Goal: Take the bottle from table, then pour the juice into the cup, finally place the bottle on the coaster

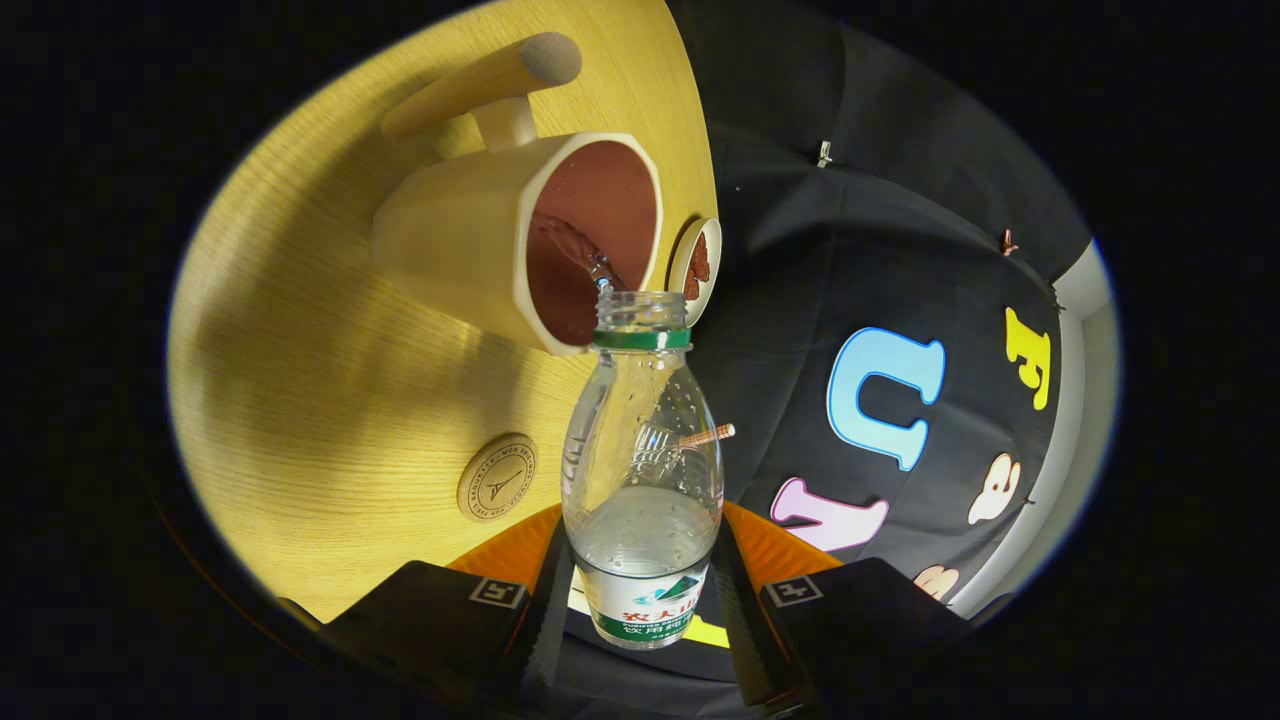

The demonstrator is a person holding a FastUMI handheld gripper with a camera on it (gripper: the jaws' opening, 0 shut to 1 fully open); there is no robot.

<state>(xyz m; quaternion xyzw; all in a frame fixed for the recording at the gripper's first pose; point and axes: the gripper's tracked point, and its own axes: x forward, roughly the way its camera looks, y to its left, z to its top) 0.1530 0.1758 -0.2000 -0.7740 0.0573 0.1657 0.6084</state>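
bottle (pixel 642 470) clamped between gripper (pixel 640 600) fingers, base cut off, mouth at cup (pixel 520 240) rim, liquid streaming in, coaster (pixel 497 477) nearby on wood table (pixel 300 380), black cloth wall behind

Warm, bright light on the table (pixel 330 400); soft shadow beside the cup (pixel 480 240); glints on the bottle (pixel 640 470); strong fisheye bending, dim toward edges.

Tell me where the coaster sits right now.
In the gripper view, the coaster lies on the wooden table, beside the held bottle and nearer the fingers than the cup.
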